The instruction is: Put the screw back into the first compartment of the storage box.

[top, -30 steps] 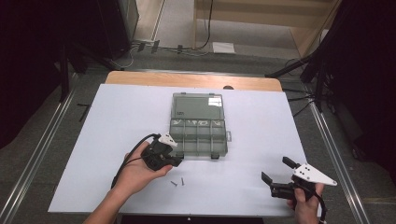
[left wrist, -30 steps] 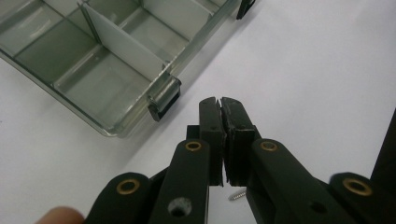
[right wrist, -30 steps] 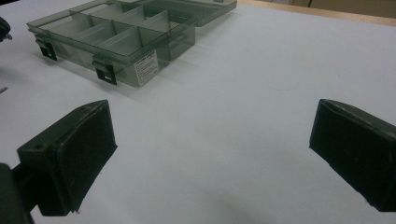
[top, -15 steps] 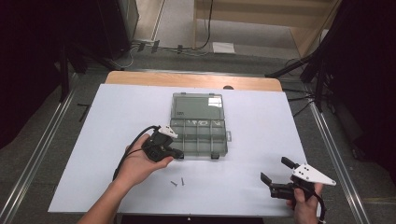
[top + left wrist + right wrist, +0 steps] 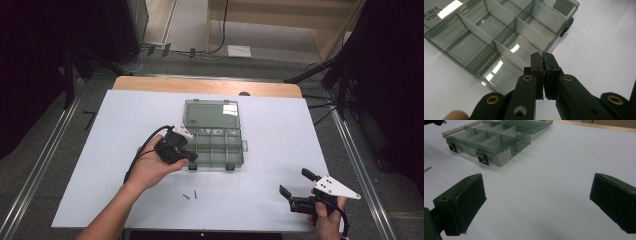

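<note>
An open clear grey compartment box (image 5: 215, 146) lies mid-table, its lid (image 5: 212, 114) folded flat behind it. My left gripper (image 5: 192, 156) hovers at the box's front left corner, with the jaws pressed together. In the left gripper view the box's compartments (image 5: 486, 37) look empty, and I see nothing between the left gripper's (image 5: 542, 56) closed tips. Two small screws (image 5: 190, 195) lie on the white table in front of the box. My right gripper (image 5: 297, 182) rests near the front right edge with its jaws wide apart. In the right gripper view it (image 5: 537, 200) holds nothing, and the box (image 5: 486, 140) is farther off.
The white tabletop (image 5: 280, 130) has bare room left and right of the box. A wooden strip (image 5: 205, 86) runs along the far edge. Dark stands and cables (image 5: 330, 75) are on the floor beyond the table.
My left hand has carried its shut gripper away from me, up to the box's front left corner. The right gripper and the two screws have stayed put.
</note>
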